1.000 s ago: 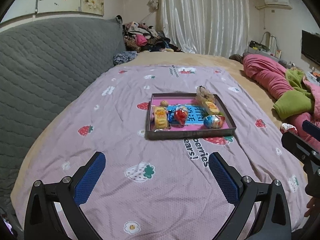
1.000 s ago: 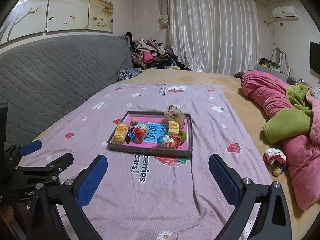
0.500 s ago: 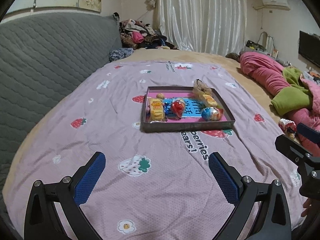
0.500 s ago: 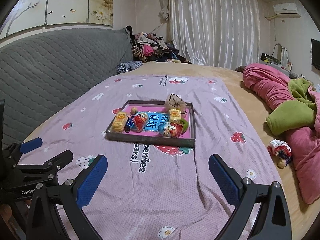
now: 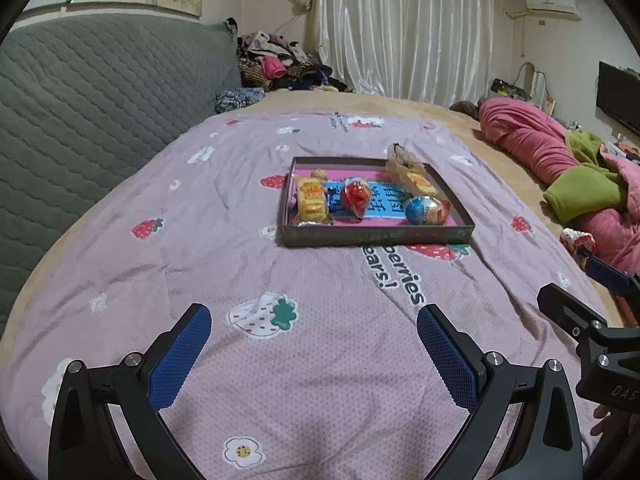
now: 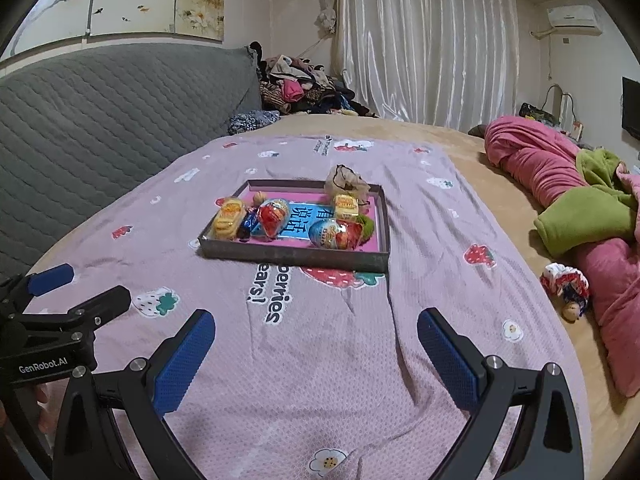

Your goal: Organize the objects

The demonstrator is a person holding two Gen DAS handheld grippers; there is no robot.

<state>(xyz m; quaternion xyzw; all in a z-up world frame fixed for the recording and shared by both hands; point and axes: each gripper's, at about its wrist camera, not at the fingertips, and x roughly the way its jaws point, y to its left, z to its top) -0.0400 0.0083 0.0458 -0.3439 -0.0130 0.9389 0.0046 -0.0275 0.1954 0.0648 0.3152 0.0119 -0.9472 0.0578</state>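
Observation:
A shallow dark tray point(image 5: 376, 236) point(image 6: 296, 257) with a pink floor sits on the purple strawberry-print blanket. It holds a yellow snack pack point(image 5: 311, 199) point(image 6: 228, 216), a red wrapped candy point(image 5: 356, 196) point(image 6: 273, 216), a blue-and-red egg point(image 5: 426, 210) point(image 6: 335, 233), a second yellow pack point(image 5: 418, 182) point(image 6: 346, 205) and a crumpled beige pouch point(image 5: 402, 158) point(image 6: 346, 184). My left gripper point(image 5: 314, 328) and right gripper point(image 6: 316, 330) are both open and empty, hovering over the blanket short of the tray.
A grey quilted headboard point(image 5: 80, 112) runs along the left. A pink and green duvet pile point(image 6: 580, 200) lies at the right, with a small doll point(image 6: 566, 288) beside it. Clothes point(image 6: 304, 88) are heaped at the back by the curtain.
Both grippers have moved forward toward the tray, which now looks larger and nearer. Both stay open and empty.

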